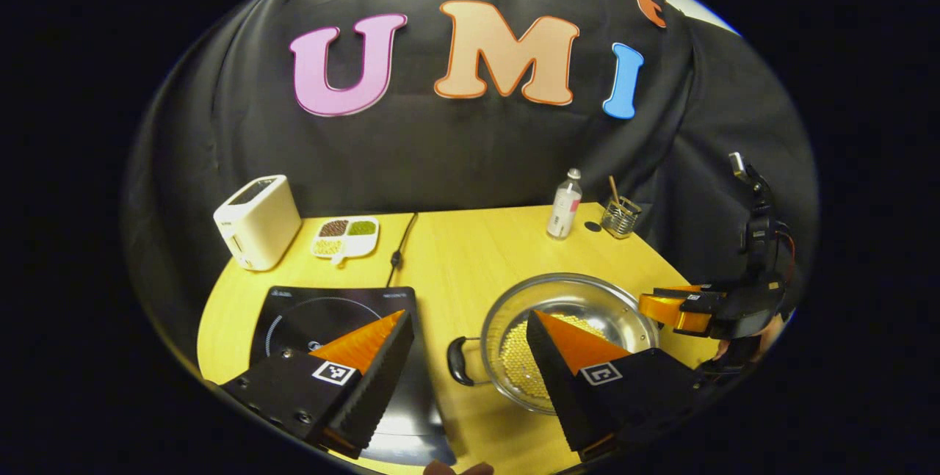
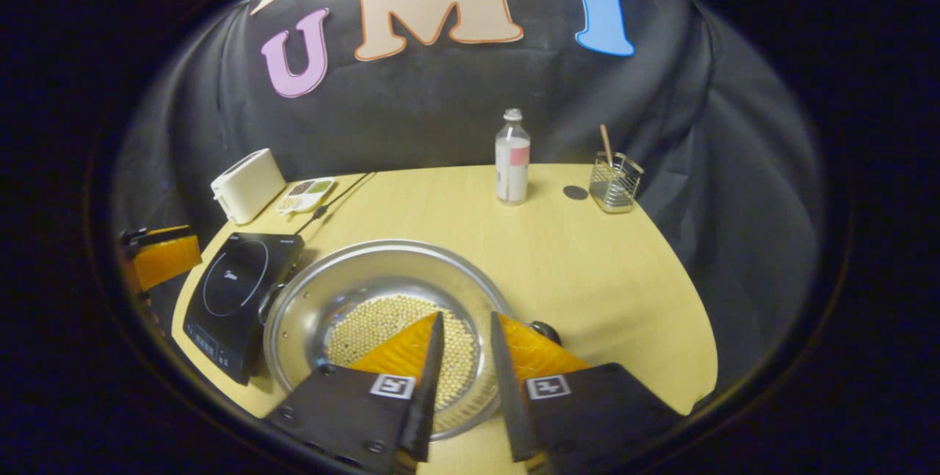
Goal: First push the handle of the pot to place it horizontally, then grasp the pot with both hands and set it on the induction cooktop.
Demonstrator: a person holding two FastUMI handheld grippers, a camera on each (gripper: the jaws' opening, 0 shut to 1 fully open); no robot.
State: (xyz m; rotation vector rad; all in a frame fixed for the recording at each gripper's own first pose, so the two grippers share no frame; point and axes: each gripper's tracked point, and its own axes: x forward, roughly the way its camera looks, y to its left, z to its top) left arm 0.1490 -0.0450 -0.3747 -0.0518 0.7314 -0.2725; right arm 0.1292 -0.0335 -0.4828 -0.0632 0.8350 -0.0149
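Note:
A steel pot (image 1: 587,299) with pale beans in its bottom stands on the wooden table (image 1: 470,255), just right of the black induction cooktop (image 1: 330,313). One black pot handle (image 1: 461,361) points toward the cooktop, and the other handle (image 2: 547,330) sticks out on the far side. My left gripper (image 1: 468,313) is wide open above that near handle, one finger over the cooktop and one over the pot. My right gripper (image 2: 466,313) hovers over the pot's (image 2: 382,277) near rim with a narrow gap between its fingers and nothing held; it also appears at the pot's right side (image 1: 679,306).
At the back left stand a white toaster (image 1: 257,222) and a divided dish of beans (image 1: 345,235), with a black cable (image 1: 400,247) beside them. A bottle (image 2: 512,159) and a wire holder with a stick (image 2: 615,183) stand at the back edge.

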